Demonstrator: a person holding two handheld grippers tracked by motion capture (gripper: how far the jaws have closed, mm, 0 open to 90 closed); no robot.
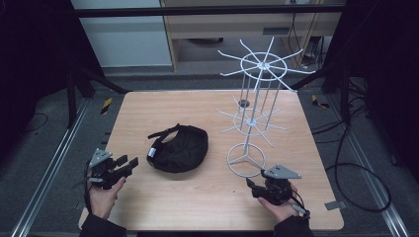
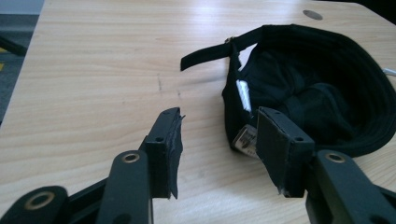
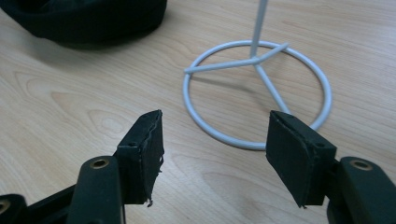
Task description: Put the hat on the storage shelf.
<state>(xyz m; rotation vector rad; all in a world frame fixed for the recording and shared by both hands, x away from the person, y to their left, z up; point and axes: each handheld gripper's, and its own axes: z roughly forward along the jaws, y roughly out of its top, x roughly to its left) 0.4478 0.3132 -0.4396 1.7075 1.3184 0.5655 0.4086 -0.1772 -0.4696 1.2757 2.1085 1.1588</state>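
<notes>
A black cap (image 1: 179,147) lies upside down on the wooden table (image 1: 148,113), its strap toward the left. In the left gripper view the cap (image 2: 317,88) shows its inside, a white label and a strap. My left gripper (image 1: 126,162) sits just left of the cap; its jaws (image 2: 219,140) stand open with nothing between them. A white wire display stand (image 1: 257,98) with spoked hooks rises at the table's right. My right gripper (image 1: 251,184) rests just in front of the stand's ring base (image 3: 257,93), open (image 3: 215,149) and empty.
A small dark hole (image 1: 243,103) sits in the tabletop behind the stand. Metal rails run along both sides of the table. Cables (image 1: 356,168) trail on the floor at the right. Bare wood lies between the two grippers.
</notes>
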